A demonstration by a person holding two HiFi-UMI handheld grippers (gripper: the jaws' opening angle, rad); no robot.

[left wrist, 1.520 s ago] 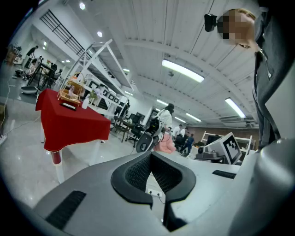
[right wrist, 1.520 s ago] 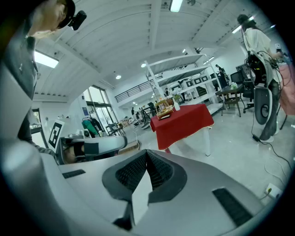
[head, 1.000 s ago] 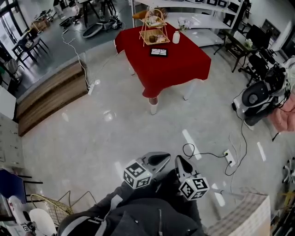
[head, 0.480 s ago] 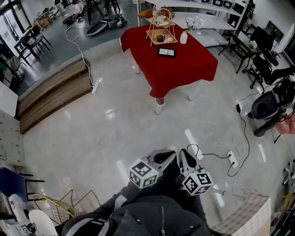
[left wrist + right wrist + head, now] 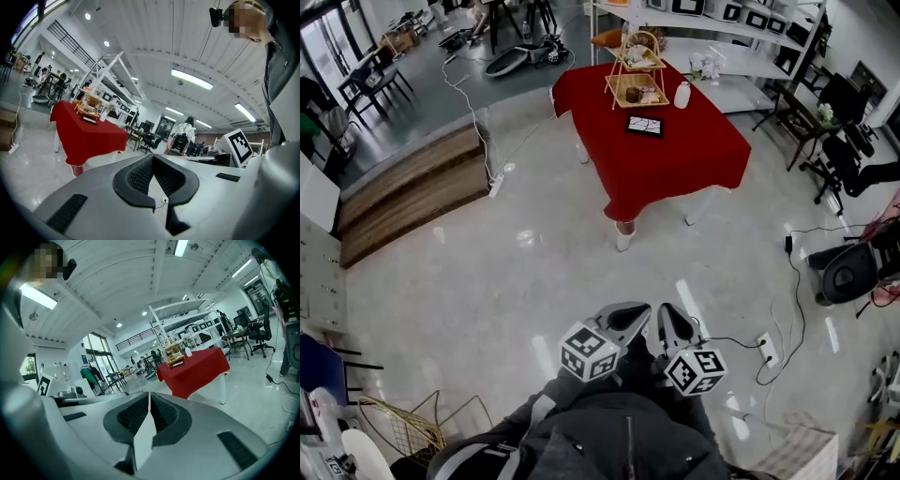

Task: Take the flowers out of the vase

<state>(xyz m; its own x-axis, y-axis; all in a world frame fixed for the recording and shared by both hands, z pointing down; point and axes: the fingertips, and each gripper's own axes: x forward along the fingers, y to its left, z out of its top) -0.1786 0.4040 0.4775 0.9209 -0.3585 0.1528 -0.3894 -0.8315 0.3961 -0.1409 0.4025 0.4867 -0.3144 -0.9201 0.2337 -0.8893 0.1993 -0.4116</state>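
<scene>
We find the left tongs [image 5: 636,312] and the right tongs [image 5: 666,314] held low against the person's torso, side by side. Both point forward, nearly level, over the floor [image 5: 487,281]. Each pair is closed tip to tip, with nothing between the jaws. The white vase [image 5: 682,95] stands on the red tabletop [image 5: 675,159], well apart from both tongs. The flowers [image 5: 707,64] appear to be in it, though they are too small for us to confirm.

No legible text or signs
</scene>
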